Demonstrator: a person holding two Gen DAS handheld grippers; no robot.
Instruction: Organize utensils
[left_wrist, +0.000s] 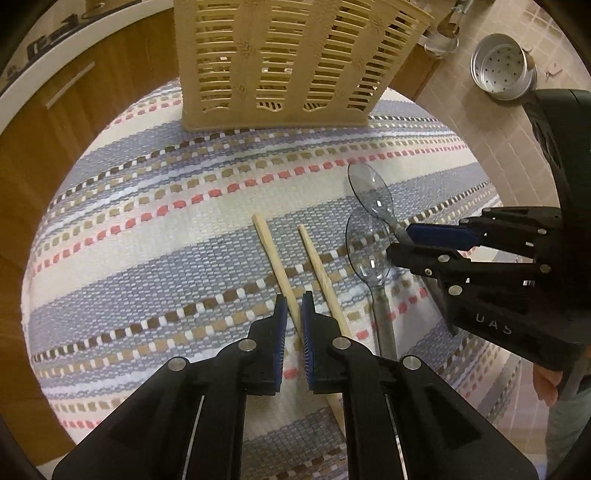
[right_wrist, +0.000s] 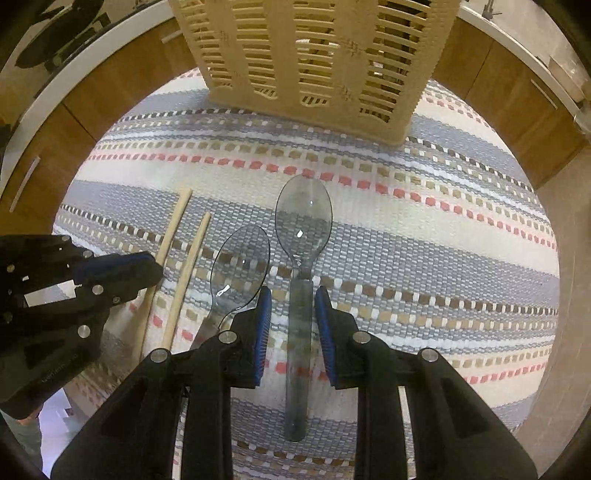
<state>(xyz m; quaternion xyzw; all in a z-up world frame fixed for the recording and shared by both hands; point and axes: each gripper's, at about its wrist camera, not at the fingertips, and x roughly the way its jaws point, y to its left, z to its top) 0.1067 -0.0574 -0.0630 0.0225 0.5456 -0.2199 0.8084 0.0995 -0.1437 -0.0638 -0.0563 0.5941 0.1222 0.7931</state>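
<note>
Two wooden chopsticks (left_wrist: 275, 258) and two clear grey plastic spoons (left_wrist: 369, 188) lie on a striped woven mat (left_wrist: 147, 229). My left gripper (left_wrist: 294, 301) has its jaws nearly closed around the left chopstick. My right gripper (right_wrist: 291, 295) is open, its jaws on either side of the handle of the right spoon (right_wrist: 301, 221), with gaps on both sides. The second spoon (right_wrist: 242, 266) lies just left of it. A tan slatted utensil basket (left_wrist: 280, 62) stands at the far edge of the mat; it also shows in the right wrist view (right_wrist: 314, 55).
Wooden cabinets (left_wrist: 55, 110) stand behind the mat. A perforated metal cup (left_wrist: 504, 68) stands on the tiled floor at the upper right. The chopsticks (right_wrist: 173, 258) lie left of the spoons, next to my left gripper (right_wrist: 140, 269).
</note>
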